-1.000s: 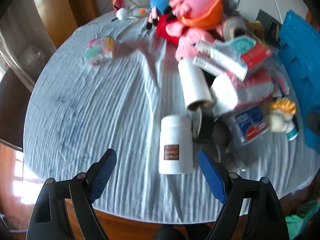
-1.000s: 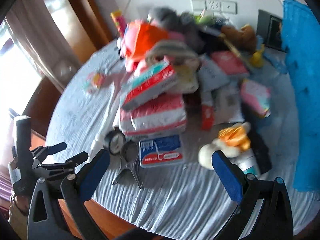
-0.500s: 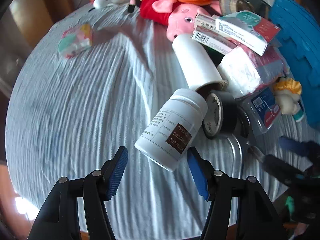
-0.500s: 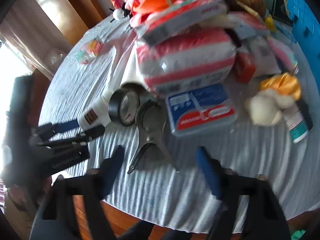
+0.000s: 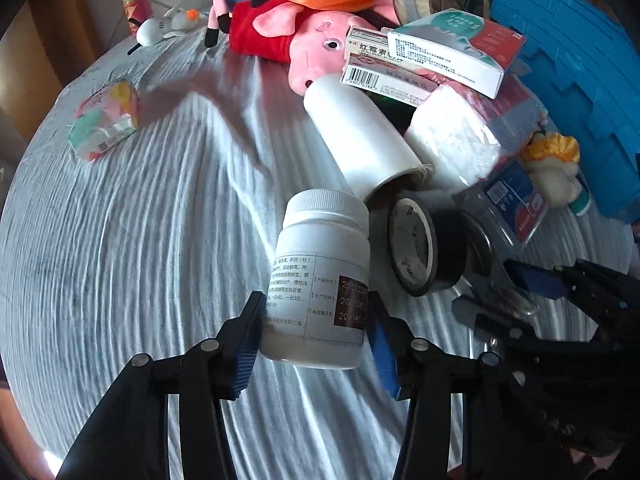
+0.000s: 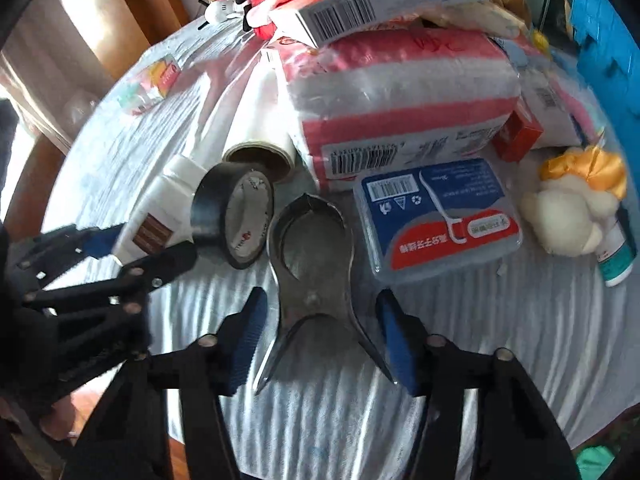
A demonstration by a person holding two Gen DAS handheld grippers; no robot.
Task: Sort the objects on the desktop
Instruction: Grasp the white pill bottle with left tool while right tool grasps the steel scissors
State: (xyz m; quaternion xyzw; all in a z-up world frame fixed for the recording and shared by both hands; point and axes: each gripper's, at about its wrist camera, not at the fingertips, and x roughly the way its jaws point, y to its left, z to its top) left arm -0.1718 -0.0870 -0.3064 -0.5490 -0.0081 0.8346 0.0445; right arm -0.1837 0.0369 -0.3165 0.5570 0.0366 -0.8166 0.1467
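Left wrist: tape roll beside bottle

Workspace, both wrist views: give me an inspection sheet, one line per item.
Surface: round table under a wrinkled pale cloth.
Job's things: white pill bottle between the left pads; metal pliers lying flat between the right pads; black tape roll beside them.
Clutter: floss-pick box, tissue pack, pink pig plush, white film roll, piled together.
Grippers: left gripper shut on the bottle; right gripper open, straddling the pliers.
Cables: nothing seen.
Surroundings: blue crate at the right; wooden panelling behind.
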